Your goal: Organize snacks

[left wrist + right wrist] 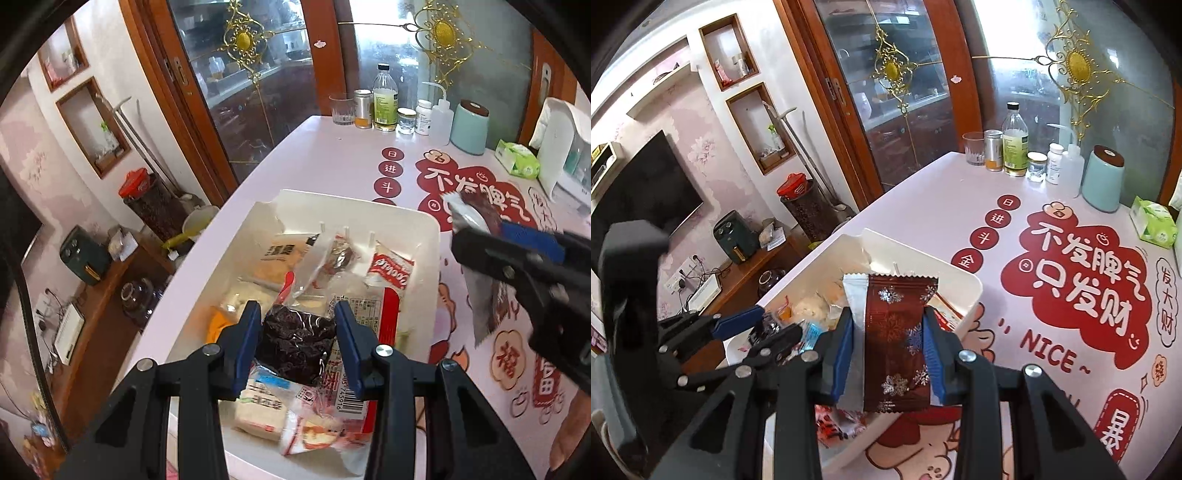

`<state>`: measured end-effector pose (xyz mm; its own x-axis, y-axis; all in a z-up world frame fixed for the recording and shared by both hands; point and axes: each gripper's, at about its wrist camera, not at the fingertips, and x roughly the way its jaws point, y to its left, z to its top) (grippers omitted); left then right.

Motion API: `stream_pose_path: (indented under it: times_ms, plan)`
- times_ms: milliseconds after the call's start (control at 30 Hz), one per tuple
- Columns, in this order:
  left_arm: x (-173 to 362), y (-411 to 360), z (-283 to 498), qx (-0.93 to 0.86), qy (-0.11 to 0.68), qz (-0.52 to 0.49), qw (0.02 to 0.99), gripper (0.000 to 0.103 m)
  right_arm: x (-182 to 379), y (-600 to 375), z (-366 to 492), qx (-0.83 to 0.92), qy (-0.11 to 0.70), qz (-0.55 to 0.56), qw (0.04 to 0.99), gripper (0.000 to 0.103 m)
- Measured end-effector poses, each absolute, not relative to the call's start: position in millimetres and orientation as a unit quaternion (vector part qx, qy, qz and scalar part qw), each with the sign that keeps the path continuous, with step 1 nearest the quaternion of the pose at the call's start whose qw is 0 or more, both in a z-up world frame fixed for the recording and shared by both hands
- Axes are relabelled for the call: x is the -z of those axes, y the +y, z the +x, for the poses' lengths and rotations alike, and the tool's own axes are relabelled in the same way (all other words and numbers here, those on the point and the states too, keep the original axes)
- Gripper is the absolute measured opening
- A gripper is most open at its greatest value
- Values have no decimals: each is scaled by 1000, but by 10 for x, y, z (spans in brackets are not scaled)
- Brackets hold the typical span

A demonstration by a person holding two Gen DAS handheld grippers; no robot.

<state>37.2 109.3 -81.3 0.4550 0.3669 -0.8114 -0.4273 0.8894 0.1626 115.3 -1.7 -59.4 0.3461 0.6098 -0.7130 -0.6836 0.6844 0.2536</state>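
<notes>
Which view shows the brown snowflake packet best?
Right wrist: the packet fills the centre, held between the right gripper fingers over the bin. Left wrist shows only its edge, mostly hidden by that gripper.

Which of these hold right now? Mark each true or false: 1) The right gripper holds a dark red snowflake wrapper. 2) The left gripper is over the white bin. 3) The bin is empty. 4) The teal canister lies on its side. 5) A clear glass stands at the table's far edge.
1) True: the right gripper is shut on the dark red snowflake wrapper.
2) True: the left gripper is over the white bin, with a dark snack packet between its fingers.
3) False: the bin holds many snack packets.
4) False: the teal canister stands upright.
5) True: the clear glass stands beside the bottles.
</notes>
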Motion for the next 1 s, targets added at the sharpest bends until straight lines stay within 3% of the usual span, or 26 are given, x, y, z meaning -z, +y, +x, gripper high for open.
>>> stream_pose_path:
  times_ms: [200, 267, 300, 333, 1000]
  plan:
    - [842, 1184, 304, -230, 471, -41, 851, 42, 658, 188, 1214, -391, 420, -56, 817, 41]
    - [841, 1191, 289, -235, 469, -34, 851, 67, 668, 204, 1233, -388, 422, -50, 818, 50]
    - [843, 1197, 286, -238, 467, -33, 851, 92, 666, 197, 1237, -386, 421, -46, 820, 56]
    - [825, 1202, 262, -245, 460, -30, 853, 98, 661, 188, 1241, -385, 420, -43, 821, 61]
    - [675, 914, 172, -188, 475, -39, 859, 98, 555, -398, 1106, -342, 427, -22, 837, 63]
